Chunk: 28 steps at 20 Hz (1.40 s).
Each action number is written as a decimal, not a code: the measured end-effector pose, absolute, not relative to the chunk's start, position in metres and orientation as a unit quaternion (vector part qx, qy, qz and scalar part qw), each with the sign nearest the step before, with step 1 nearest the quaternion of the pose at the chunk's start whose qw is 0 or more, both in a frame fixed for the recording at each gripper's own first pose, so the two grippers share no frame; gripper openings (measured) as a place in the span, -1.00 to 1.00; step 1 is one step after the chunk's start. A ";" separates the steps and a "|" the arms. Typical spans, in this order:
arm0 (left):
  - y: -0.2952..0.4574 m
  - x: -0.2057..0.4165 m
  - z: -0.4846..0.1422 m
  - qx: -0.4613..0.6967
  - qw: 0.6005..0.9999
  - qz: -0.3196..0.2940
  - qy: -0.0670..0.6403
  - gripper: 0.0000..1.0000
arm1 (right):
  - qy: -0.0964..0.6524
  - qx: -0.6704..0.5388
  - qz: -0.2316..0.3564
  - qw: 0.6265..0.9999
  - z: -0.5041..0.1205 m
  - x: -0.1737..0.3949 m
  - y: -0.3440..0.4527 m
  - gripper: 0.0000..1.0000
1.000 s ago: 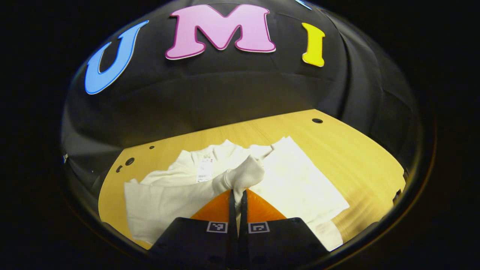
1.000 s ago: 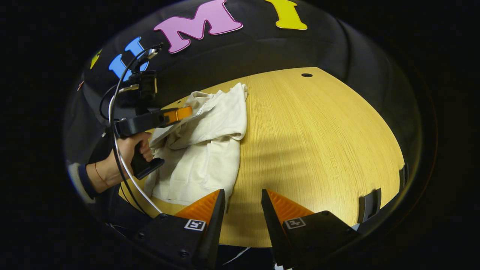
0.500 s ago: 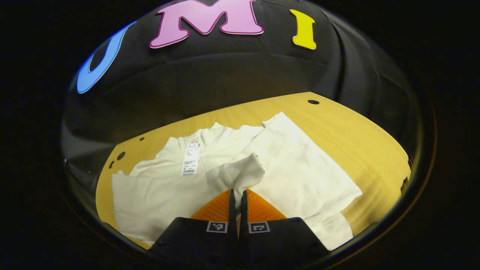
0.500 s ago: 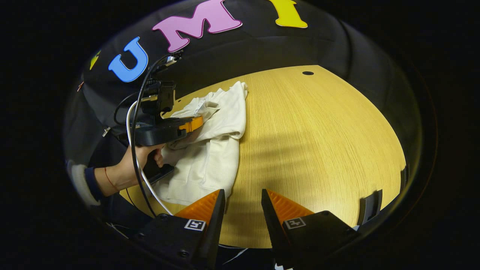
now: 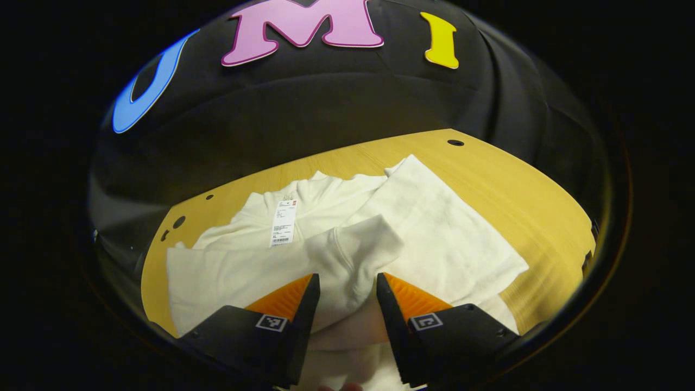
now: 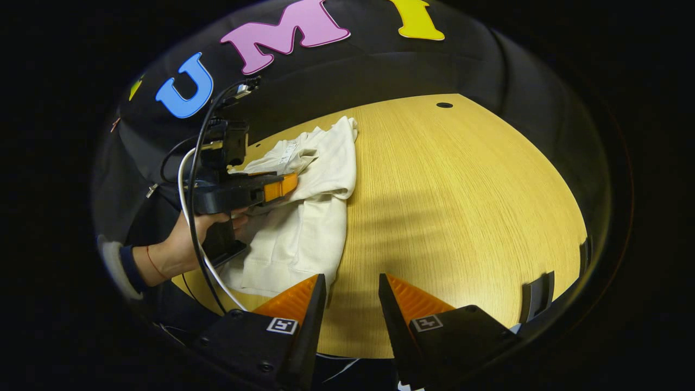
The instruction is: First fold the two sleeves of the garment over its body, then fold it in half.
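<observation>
On the table (image 5: pixel 510 184), a white garment (image 5: pixel 434 239) is lying spread toward the left side, its body flat against the wood. Seen from the left gripper view, one sleeve (image 5: pixel 336 260) is lying across the body, its cuff end resting just ahead of the left gripper (image 5: pixel 342 282). That gripper is standing with its jaws apart; the sleeve cloth is showing in the gap between the fingers (image 5: pixel 288 296), but neither finger is pressing on it. A paper tag (image 5: pixel 283 222) is lying on the garment near the collar, beyond the sleeve. A second fold of cloth is lying over the body to the right of the sleeve, its edge running toward the table's far rim. Seen from the right gripper view, the right gripper (image 6: pixel 353 296) is hovering over bare wood beside the garment's near edge, its jaws spread wide and gripping nothing. Farther off in that same view, a hand (image 6: pixel 187 239) is holding the left gripper by its handle above the garment, with a cable (image 6: pixel 190 179) looping from the device. Small round holes (image 5: pixel 456 143) are showing in the table near its far edge.
</observation>
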<state>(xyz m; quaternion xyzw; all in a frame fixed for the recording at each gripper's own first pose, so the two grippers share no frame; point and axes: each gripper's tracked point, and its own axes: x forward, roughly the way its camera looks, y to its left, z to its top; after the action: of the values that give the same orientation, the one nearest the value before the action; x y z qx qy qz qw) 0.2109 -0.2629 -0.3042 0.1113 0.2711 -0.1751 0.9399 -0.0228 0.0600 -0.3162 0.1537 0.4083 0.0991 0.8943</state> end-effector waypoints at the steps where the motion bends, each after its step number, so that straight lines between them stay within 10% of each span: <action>1: -0.257 0.208 -0.301 0.114 0.941 -0.173 0.267 0.43 | 0.408 0.153 0.100 0.894 -0.316 -0.023 0.062 0.23; 19: -0.048 0.025 -0.317 0.035 0.928 -0.118 0.352 0.74 | 0.433 0.137 0.125 0.882 -0.332 -0.031 0.121 0.62; 28: -0.068 0.011 -0.336 0.019 0.907 -0.167 0.387 0.72 | 0.453 0.124 0.126 0.874 -0.352 -0.031 0.134 0.46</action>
<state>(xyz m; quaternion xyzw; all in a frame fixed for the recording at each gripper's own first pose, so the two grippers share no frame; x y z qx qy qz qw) 0.0106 -0.0683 -0.3360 0.0191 0.3867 -0.1675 0.9067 -0.0308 0.1335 -0.3524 0.1244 0.4531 0.1258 0.8737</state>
